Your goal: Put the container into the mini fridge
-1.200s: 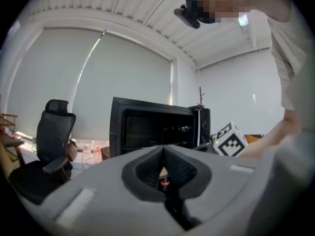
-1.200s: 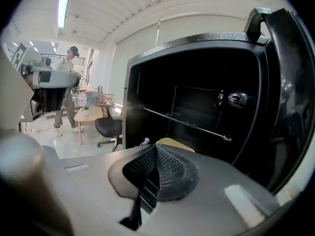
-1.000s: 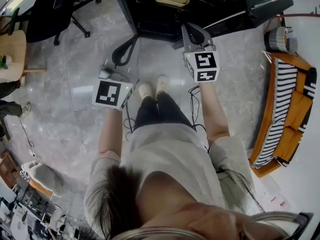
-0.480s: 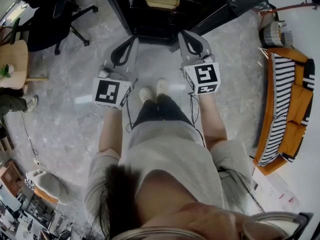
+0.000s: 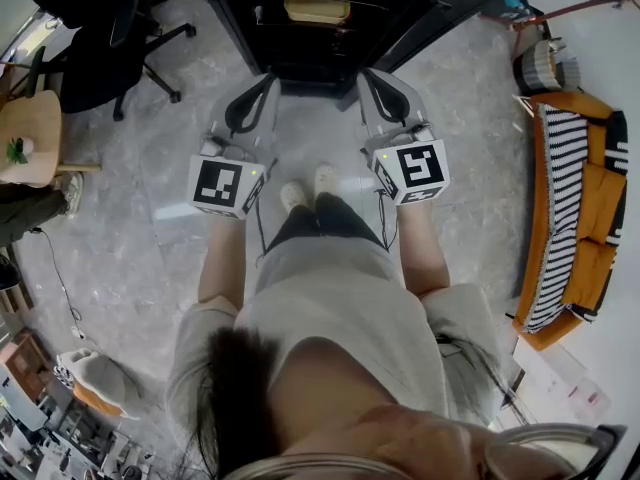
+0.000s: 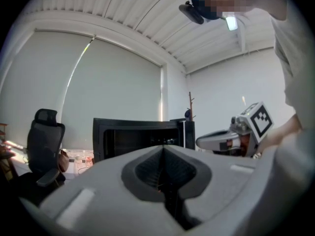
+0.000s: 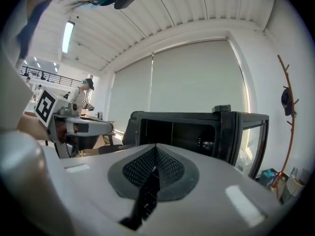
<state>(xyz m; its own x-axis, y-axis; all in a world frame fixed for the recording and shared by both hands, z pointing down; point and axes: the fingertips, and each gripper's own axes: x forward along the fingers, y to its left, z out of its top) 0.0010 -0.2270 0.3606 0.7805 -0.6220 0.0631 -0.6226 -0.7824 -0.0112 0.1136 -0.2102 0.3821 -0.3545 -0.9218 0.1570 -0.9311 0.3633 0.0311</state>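
Note:
The black mini fridge (image 5: 320, 18) stands open on the floor ahead of me, its door (image 5: 455, 6) swung out to the right. A pale yellow container (image 5: 317, 2) rests on a shelf inside it. My left gripper (image 5: 262, 86) is held just in front of the fridge's lower edge, shut with nothing in it. Level with it, my right gripper (image 5: 372, 80) is also shut and empty. In the left gripper view the pads of that left gripper (image 6: 162, 149) meet, with the fridge (image 6: 142, 134) beyond. The right gripper (image 7: 155, 146) faces the fridge (image 7: 197, 132) too.
A black office chair (image 5: 95, 28) stands at the left of the fridge, with a round wooden table (image 5: 28, 133) nearer the edge. An orange and striped seat (image 5: 570, 218) lies at the right. Cables (image 5: 262, 243) trail on the floor by the person's feet (image 5: 305, 178).
The right gripper has drawn back from the fridge toward the person. The left gripper's jaws now point at the fridge. More of the fridge shows in the head view.

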